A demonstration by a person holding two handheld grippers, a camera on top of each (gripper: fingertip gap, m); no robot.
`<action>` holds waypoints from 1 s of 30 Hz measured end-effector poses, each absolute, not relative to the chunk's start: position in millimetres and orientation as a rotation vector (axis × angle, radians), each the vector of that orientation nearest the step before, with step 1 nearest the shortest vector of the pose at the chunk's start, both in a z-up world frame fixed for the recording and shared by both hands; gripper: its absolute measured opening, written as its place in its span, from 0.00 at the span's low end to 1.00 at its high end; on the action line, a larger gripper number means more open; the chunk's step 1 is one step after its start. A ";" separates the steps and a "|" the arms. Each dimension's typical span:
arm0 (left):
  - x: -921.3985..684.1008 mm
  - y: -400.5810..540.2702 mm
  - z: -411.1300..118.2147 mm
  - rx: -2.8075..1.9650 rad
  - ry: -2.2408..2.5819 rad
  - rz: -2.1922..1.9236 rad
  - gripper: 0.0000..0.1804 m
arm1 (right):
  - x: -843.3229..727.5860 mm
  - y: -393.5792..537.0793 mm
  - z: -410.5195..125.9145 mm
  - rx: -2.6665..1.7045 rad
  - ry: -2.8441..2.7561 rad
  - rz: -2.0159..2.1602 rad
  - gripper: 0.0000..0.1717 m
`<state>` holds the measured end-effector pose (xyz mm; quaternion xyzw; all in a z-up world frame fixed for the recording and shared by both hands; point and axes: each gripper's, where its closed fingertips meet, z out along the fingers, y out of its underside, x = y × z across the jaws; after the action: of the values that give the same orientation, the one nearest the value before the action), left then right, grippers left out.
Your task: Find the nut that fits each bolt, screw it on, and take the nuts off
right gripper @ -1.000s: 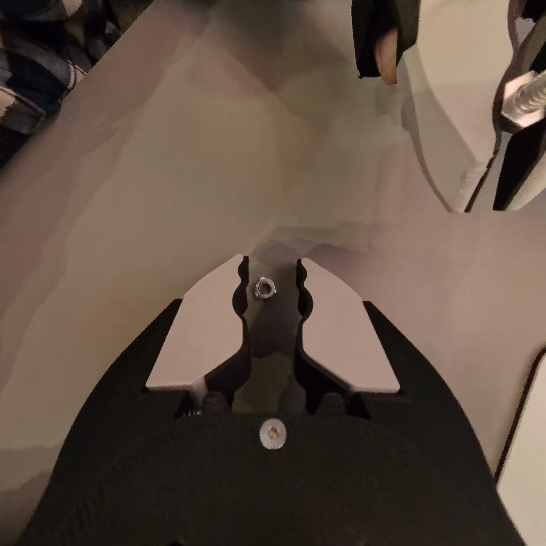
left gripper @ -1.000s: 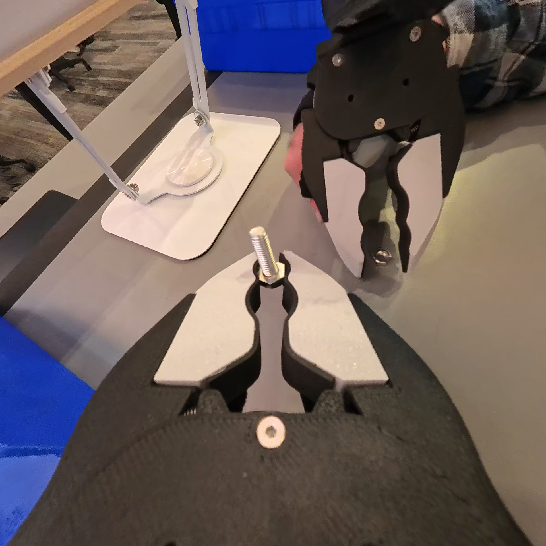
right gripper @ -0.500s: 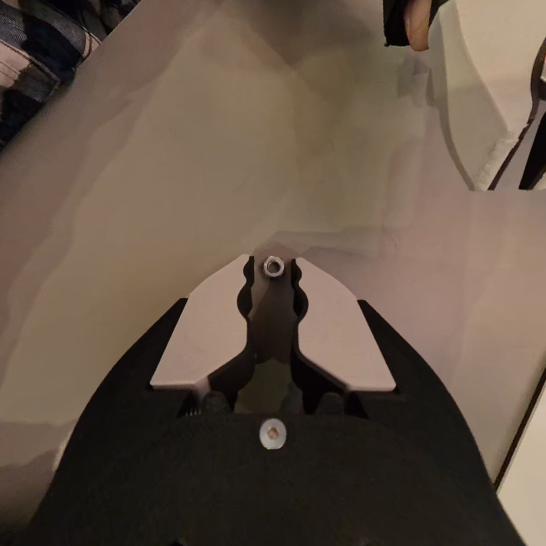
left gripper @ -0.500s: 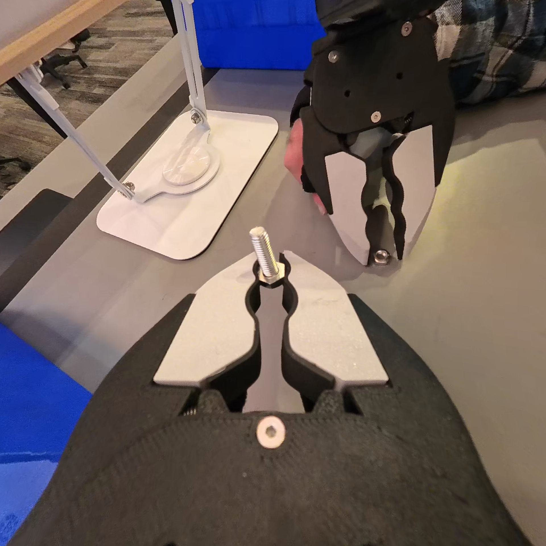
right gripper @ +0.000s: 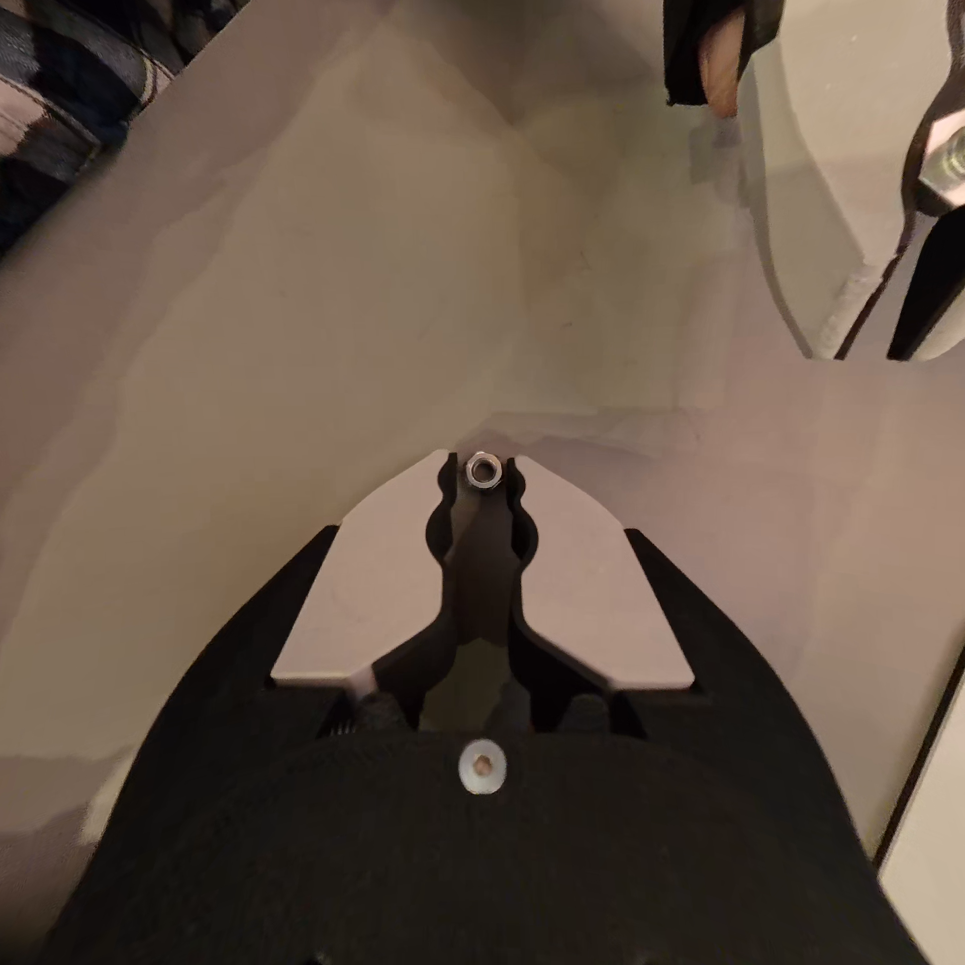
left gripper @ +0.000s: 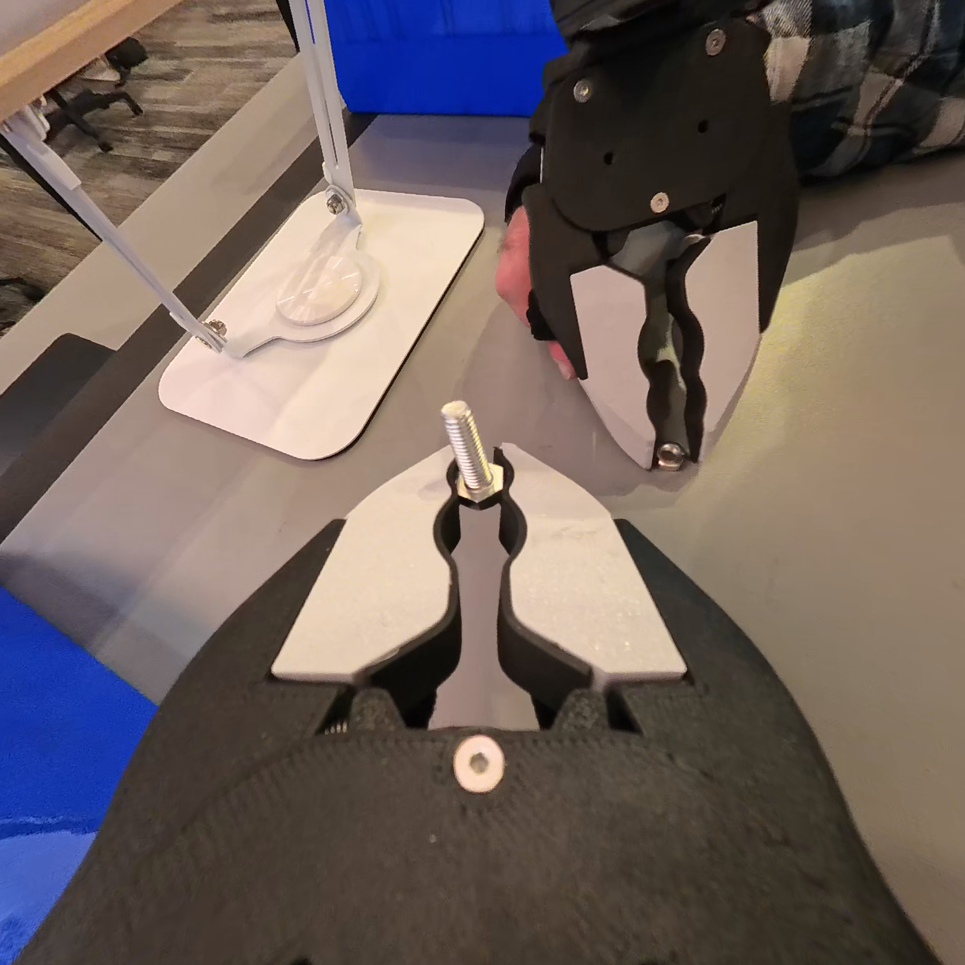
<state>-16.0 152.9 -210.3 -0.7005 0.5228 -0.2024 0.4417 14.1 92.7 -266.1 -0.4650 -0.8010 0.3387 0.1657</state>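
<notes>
The left tongs (left gripper: 478, 483) are clamped on the hexagonal head of a silver threaded steel bolt (left gripper: 467, 449), whose shank stands nearly upright above the grey bench (left gripper: 835, 470), near the middle of the bench and just in front of a white flat stand base (left gripper: 324, 334) set toward its far left edge. The right tongs (right gripper: 483, 470), tips down at the bench surface, straddle a small silver hexagonal steel nut (right gripper: 483, 469) lying flat; narrow gaps show beside it, so the tongs stand open and nothing is gripped.
</notes>
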 end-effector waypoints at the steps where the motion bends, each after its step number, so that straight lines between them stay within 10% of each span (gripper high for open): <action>1: -15.9 152.8 -210.4 -1.738 1.299 -0.503 0.05 | 14.0 92.2 -265.9 -1.327 -2.282 0.970 0.12; 30: -21.5 153.8 -221.0 -1.748 1.368 -0.404 0.05 | -1.0 102.1 -236.7 -1.274 -2.029 1.083 0.08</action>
<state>-21.5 153.8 -221.0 -0.6999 0.5480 -0.1619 0.4285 -1.0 102.1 -236.7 -0.4689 -0.7464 0.3985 0.2533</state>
